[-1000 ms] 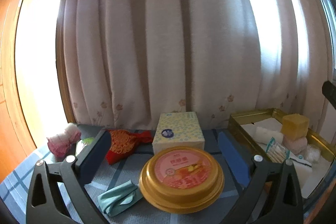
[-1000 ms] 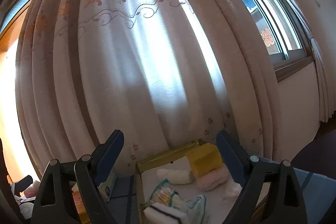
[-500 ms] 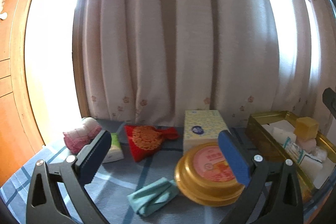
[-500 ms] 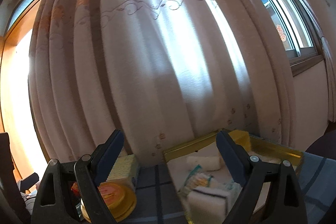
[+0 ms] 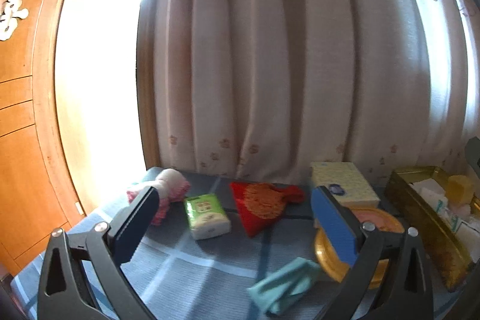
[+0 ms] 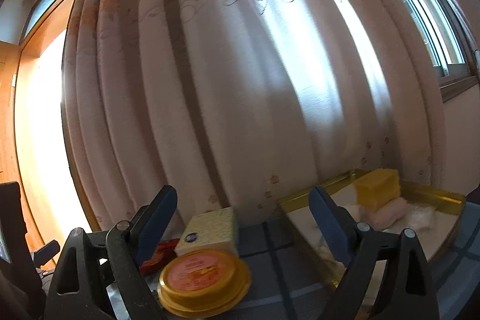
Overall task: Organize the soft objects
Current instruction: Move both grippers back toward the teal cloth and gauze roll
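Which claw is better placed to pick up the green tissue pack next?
Probably the left claw: it is open and the small green tissue pack lies between its fingers' lines. The right wrist view does not show the pack.

The left gripper (image 5: 234,218) stands with its jaws wide apart and nothing between them, above a blue checked tablecloth (image 5: 186,269). At about 12 o'clock from it, just ahead, lies a green tissue pack (image 5: 206,215); a pink rolled towel (image 5: 171,194) sits at 10 o'clock, partly behind the left finger. A red pouch (image 5: 261,207) lies at 1 o'clock, a pale yellow tissue box (image 5: 345,183) farther at 2 o'clock. A round gold tub (image 5: 381,230) shows behind the right finger, a teal cloth (image 5: 285,284) at 5 o'clock. A gold tin tray (image 5: 420,218) at 3 o'clock holds a yellow sponge (image 5: 459,188) among other soft things.
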Motion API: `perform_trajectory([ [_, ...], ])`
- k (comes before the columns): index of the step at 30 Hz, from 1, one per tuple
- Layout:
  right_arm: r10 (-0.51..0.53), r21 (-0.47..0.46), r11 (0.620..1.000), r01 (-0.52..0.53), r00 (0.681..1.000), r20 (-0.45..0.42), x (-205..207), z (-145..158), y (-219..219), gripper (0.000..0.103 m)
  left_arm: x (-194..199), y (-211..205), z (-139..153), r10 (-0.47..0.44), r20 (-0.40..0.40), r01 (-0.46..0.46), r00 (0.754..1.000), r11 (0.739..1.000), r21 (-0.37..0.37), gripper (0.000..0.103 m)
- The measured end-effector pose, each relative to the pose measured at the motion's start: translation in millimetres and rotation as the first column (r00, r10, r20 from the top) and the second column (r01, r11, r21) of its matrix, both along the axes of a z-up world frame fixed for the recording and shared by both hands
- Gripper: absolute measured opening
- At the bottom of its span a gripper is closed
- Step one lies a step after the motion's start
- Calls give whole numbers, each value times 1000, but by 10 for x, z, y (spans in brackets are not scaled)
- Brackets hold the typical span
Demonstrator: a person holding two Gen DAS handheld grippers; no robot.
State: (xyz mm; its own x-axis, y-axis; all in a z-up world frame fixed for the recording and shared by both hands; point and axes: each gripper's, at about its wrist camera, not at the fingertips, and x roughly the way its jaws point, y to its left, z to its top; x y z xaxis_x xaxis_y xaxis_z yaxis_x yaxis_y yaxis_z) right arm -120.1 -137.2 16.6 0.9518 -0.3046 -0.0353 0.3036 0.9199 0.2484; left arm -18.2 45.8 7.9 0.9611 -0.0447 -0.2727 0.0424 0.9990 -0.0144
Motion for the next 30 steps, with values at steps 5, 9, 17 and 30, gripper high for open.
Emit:
perform_trajectory([
  [5,43,12,999,-43,999,-19,107,-20,185,91,60,198,-5,33,-3,-33,999,999,18,103],
  [9,77,19,997,-76,996,-44,191,-27,311,91,132,445,-6,89,-7,-89,996,996,19,103],
  [17,204,79,978,-191,955,-216,475,-108,549,91,309,975,-42,243,-42,-242,969,970,29,103],
  [30,452,263,892,-368,751,-482,864,-471,1046,71,578,1456,-160,337,-187,-352,923,934,-54,102],
])
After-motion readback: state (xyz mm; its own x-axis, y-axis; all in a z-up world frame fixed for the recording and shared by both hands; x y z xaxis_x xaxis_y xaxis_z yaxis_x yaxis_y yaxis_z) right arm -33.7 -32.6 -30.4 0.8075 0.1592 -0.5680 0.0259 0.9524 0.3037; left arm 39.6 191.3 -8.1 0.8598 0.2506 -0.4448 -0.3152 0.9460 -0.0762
